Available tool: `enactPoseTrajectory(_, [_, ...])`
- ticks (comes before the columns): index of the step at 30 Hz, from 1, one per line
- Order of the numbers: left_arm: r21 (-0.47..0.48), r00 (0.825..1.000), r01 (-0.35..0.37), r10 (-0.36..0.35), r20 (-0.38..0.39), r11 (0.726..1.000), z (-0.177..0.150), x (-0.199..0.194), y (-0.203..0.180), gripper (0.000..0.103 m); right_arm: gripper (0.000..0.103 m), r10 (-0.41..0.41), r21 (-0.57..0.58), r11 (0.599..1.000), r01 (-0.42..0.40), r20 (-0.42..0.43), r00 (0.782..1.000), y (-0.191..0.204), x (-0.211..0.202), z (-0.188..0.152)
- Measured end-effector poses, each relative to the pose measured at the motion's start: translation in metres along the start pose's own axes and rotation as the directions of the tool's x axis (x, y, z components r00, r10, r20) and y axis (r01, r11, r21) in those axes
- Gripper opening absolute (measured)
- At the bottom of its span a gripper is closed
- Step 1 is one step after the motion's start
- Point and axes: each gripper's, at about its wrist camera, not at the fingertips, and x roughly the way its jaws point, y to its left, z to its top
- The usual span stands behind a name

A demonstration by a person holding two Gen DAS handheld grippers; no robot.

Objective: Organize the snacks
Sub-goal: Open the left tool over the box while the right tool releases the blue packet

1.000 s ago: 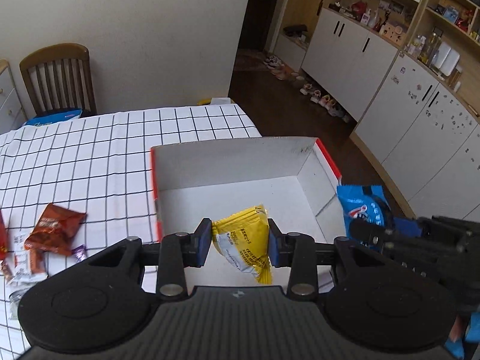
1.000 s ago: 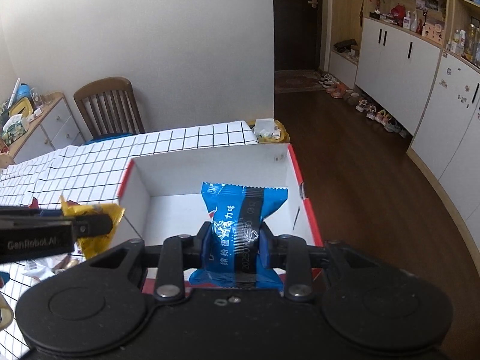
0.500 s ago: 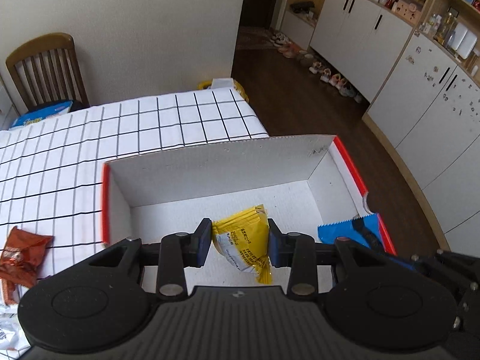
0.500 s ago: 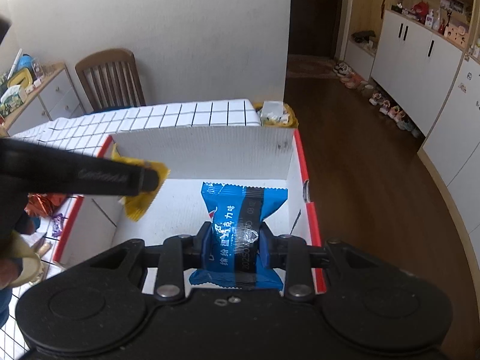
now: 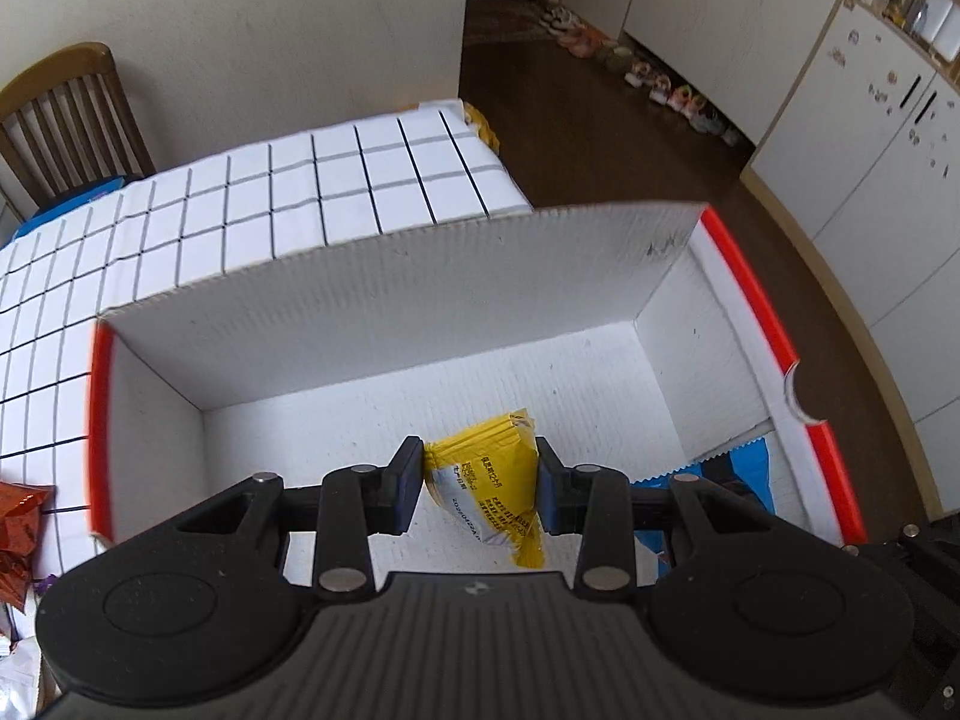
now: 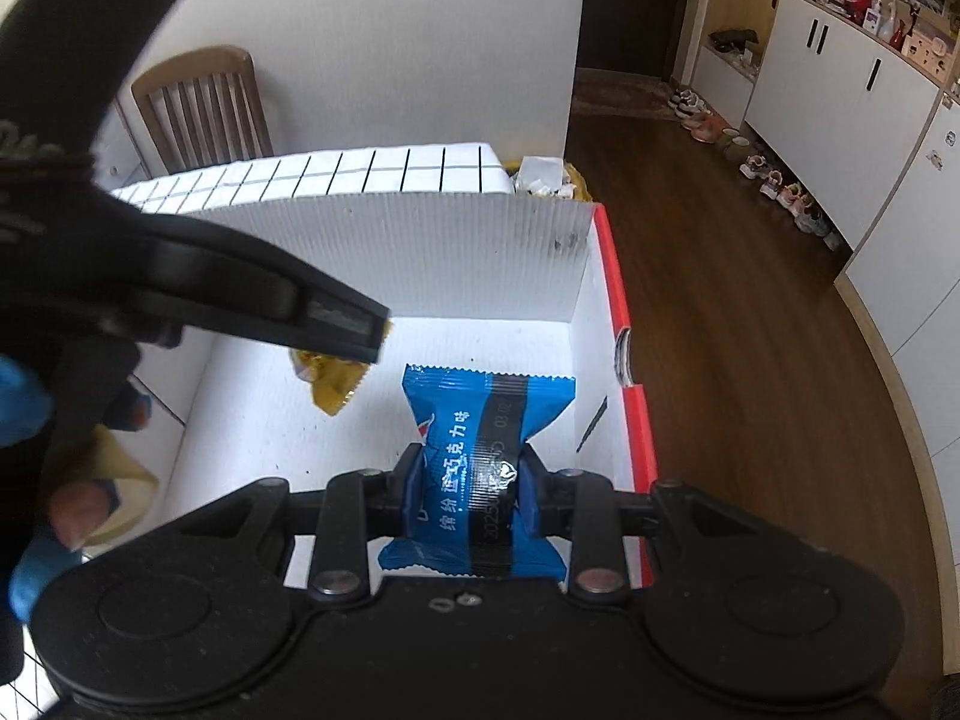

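Yellow crinkled snack packet (image 5: 486, 480) pinched in left gripper (image 5: 479, 483), blue packet (image 6: 480, 462) pinched in right gripper (image 6: 471, 495), both now lower inside white red-rimmed box (image 5: 420, 300) than before.

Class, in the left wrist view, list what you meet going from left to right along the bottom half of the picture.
Red-brown snack packet → box's left wall → yellow snack packet → blue snack packet → box's red right rim.

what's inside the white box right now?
Nothing visibly rests on the white box floor. Over it hang a yellow packet held by the left gripper and a blue packet held by the right gripper. The grippers hide the near floor.
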Motion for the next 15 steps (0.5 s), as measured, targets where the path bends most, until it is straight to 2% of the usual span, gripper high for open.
enactPoseTrajectory(8, [0.007,0.997,-0.002,0.002,-0.076,1.0,-0.005,0.022,-0.001,0.038,0.028,-0.01,-0.026,1.0,0.009,-0.031,0.999,0.001,0.014,-0.003])
enactPoseTrajectory(15, [0.043,0.997,-0.02,0.023,-0.076,0.999,-0.01,0.023,-0.006,0.042,0.031,-0.019,-0.029,0.999,0.018,-0.05,0.999,0.0,0.023,-0.002])
